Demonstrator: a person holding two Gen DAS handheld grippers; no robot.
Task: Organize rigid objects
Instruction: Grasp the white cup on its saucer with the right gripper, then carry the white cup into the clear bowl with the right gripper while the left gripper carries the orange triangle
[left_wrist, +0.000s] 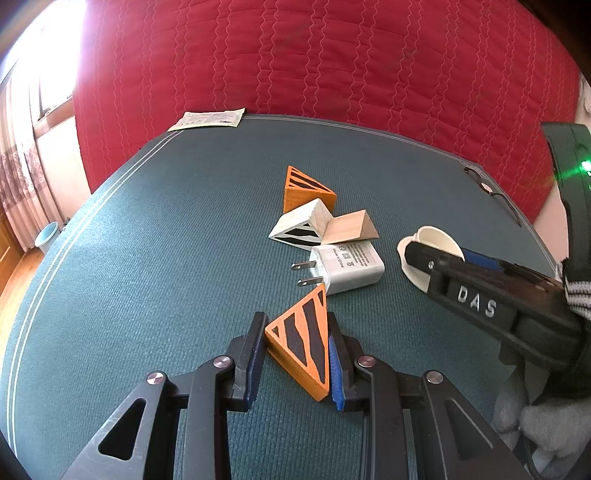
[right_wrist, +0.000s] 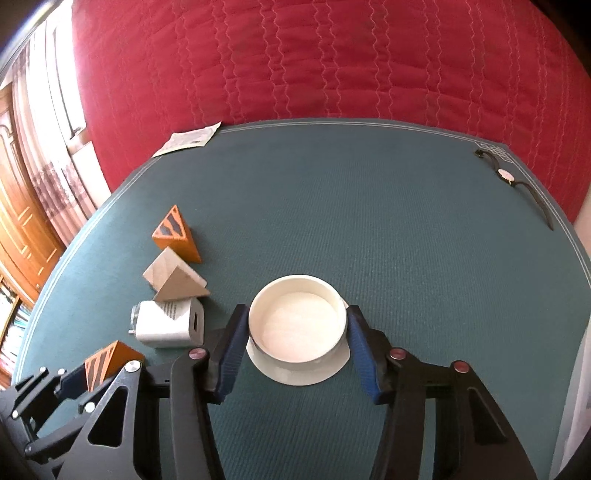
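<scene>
1. Left wrist view: the left gripper (left_wrist: 297, 354) is closed around an orange wedge block with black stripes (left_wrist: 301, 345), both blue pads touching its sides. The block appears to rest on the green table mat (left_wrist: 166, 240), its far tip just beside the prongs of the white USB charger (left_wrist: 345, 267). A lift is best made straight up, so that the charger is not nudged.
2. In the same view, a second orange striped wedge (left_wrist: 304, 188), a white striped wedge (left_wrist: 301, 227) and a plain wooden wedge (left_wrist: 351, 230) are clustered behind the charger, touching one another. A clear path towards the bowl is judged to lie above them.
3. Right wrist view: the right gripper (right_wrist: 297, 345) is spread around the white round bowl (right_wrist: 297, 323), which sits on a white saucer-like base (right_wrist: 332, 363). The left pad seems to touch the bowl's wall; whether the right pad grips it cannot be told, so a firm hold is not claimed.
4. The bowl is empty, so it is judged to be the receptacle; it is best steadied while the held wedge is lowered in flat.
5. A wristwatch (right_wrist: 508, 177) and a paper leaflet (right_wrist: 188, 139) lie well apart at the mat's far edge and need not be disturbed.
</scene>
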